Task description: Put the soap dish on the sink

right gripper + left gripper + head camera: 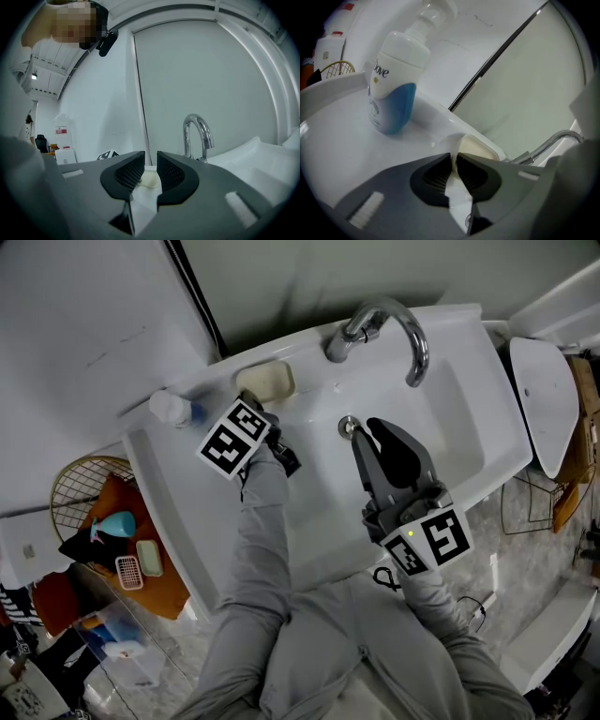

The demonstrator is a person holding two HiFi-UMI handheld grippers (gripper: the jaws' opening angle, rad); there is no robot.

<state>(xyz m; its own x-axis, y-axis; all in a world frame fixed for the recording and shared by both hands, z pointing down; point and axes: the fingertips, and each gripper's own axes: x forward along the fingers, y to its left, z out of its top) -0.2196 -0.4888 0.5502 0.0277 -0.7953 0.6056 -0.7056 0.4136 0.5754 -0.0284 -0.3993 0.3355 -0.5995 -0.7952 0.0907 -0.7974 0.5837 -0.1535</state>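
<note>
The cream soap dish [267, 379] lies on the white sink's [469, 352] back ledge, left of the faucet [394, 320]. My left gripper [251, 397] reaches it from the front. In the left gripper view the left gripper [453, 161] is shut on the near rim of the soap dish [476, 149], and the thin rim shows between the pads. My right gripper [380, 432] hovers over the basin near the drain [348, 426]. Its jaws stand almost together with nothing between them [150, 171]. Through that narrow gap the soap dish [149, 179] shows far off.
A white and blue pump soap bottle [173, 409] [391, 89] stands on the ledge just left of the dish. Left of the sink, a wire basket [84, 484] sits on the floor beside orange cloth and small items. A white toilet lid [544, 399] is at the right.
</note>
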